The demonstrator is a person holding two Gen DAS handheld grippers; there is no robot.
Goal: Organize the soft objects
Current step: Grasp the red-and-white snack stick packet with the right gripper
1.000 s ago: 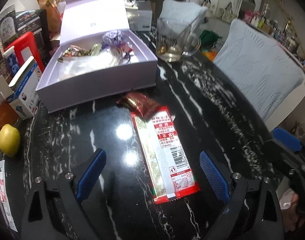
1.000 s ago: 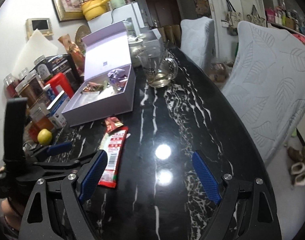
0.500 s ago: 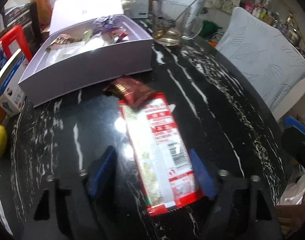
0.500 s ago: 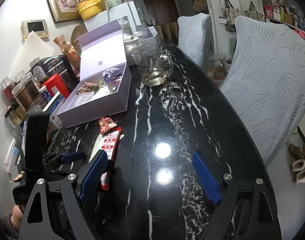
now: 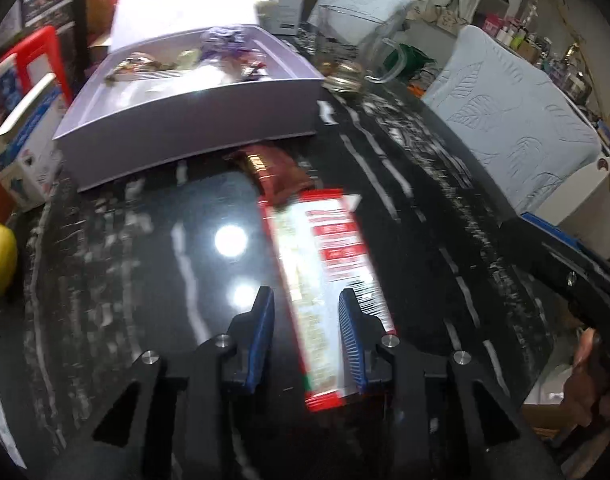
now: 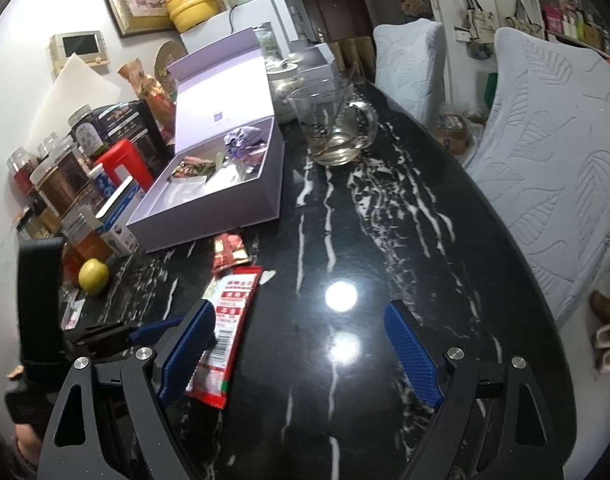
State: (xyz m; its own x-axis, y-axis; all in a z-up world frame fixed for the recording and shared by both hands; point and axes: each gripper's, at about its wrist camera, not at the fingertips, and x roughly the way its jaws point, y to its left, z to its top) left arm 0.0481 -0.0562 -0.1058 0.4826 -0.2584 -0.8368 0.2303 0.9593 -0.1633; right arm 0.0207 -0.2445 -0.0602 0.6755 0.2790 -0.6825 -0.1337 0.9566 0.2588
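A long red and white snack packet (image 5: 325, 280) lies on the black marble table; it also shows in the right wrist view (image 6: 229, 324). My left gripper (image 5: 307, 316) has its jaws narrowed around the packet's near half, a gap still showing on the left side. A small dark red packet (image 5: 273, 168) lies just beyond it, in front of the open lilac box (image 5: 193, 120), which holds several soft items. My right gripper (image 6: 301, 348) is open and empty over the table, right of the packet.
A glass jug (image 6: 333, 124) stands behind the box (image 6: 225, 192). A lemon (image 6: 93, 276), cartons and jars crowd the left edge. Two covered chairs (image 6: 553, 152) stand along the right side.
My left gripper moved forward over the long packet and its jaws closed in from wide open to narrow. The right gripper stayed open and shifted slightly.
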